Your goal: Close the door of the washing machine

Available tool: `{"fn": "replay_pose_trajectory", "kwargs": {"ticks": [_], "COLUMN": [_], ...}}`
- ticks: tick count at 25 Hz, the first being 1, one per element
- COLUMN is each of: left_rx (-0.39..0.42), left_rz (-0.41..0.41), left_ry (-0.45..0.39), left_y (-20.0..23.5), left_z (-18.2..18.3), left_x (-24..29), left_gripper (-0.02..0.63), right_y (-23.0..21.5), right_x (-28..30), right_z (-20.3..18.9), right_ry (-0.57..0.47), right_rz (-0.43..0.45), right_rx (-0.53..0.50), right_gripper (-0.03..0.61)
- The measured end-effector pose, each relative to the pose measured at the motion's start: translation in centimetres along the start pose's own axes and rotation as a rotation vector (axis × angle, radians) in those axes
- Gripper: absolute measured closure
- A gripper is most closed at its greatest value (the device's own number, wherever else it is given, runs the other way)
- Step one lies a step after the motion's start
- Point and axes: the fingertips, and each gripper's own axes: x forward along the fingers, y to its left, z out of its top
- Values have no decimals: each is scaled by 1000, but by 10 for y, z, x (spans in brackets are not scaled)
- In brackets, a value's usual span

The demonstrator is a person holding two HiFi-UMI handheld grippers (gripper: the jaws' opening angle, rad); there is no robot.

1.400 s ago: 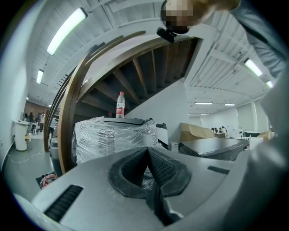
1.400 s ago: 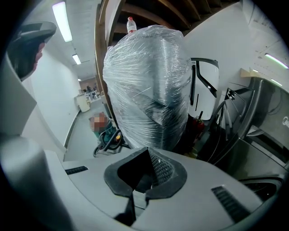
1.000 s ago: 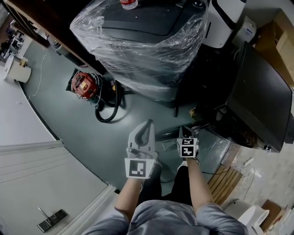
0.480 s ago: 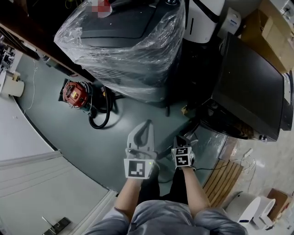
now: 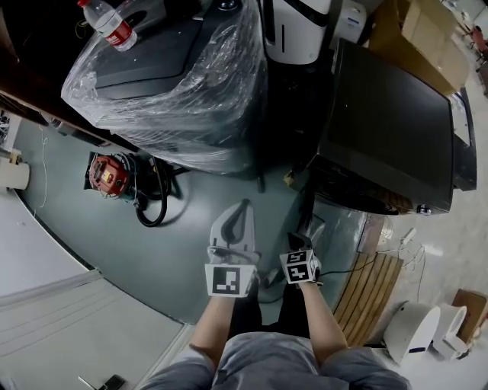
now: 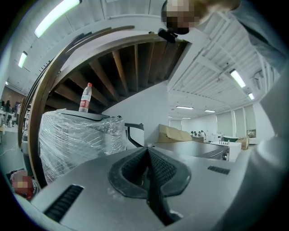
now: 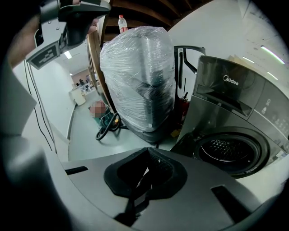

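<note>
The dark grey washing machine (image 5: 389, 129) stands at the upper right in the head view. In the right gripper view its front (image 7: 226, 90) faces me and the round drum opening (image 7: 228, 151) is uncovered, with the perforated drum showing inside. A dark part at the opening's left edge may be the door seen edge-on; I cannot tell. My left gripper (image 5: 243, 207) and right gripper (image 5: 304, 236) hover side by side over the floor, short of the machine. Both are shut with nothing between the jaws, as the left gripper (image 6: 147, 151) and right gripper (image 7: 147, 153) show in their own views.
A plastic-wrapped machine (image 5: 168, 91) with a water bottle (image 5: 107, 23) on top stands to the left. A red tool (image 5: 107, 174) and black hose (image 5: 152, 206) lie on the floor. A wooden pallet (image 5: 374, 289) and white bin (image 5: 412, 331) sit at right.
The head view has swung so that the washing machine shows more fully and the wrapped machine sits further left. Both grippers stay shut, almost where they were; the right one sits slightly lower.
</note>
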Motion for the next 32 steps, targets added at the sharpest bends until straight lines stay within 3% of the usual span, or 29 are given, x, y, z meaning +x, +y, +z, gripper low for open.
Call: {"fn": "replay_pose_trajectory", "kwargs": {"ticks": [8,23,32], "left_rx": [-5,-13,-8], "left_rz": [-63,-147,-169], "left_ry": [11,33,33], "left_y": [-43,-108,-128], "left_z": [-4,-19,-21], "left_x": [22,58,76], "left_gripper": [621,621,621], "right_y": [-38,-136,-195], "right_x": [-21,-56,-63], "right_z": [-26,-47,-43], "right_ry": [39,46,12], "right_rz": [-43,-283,-375], "right_rx": [53,25,31], "right_gripper": [579,578,578]}}
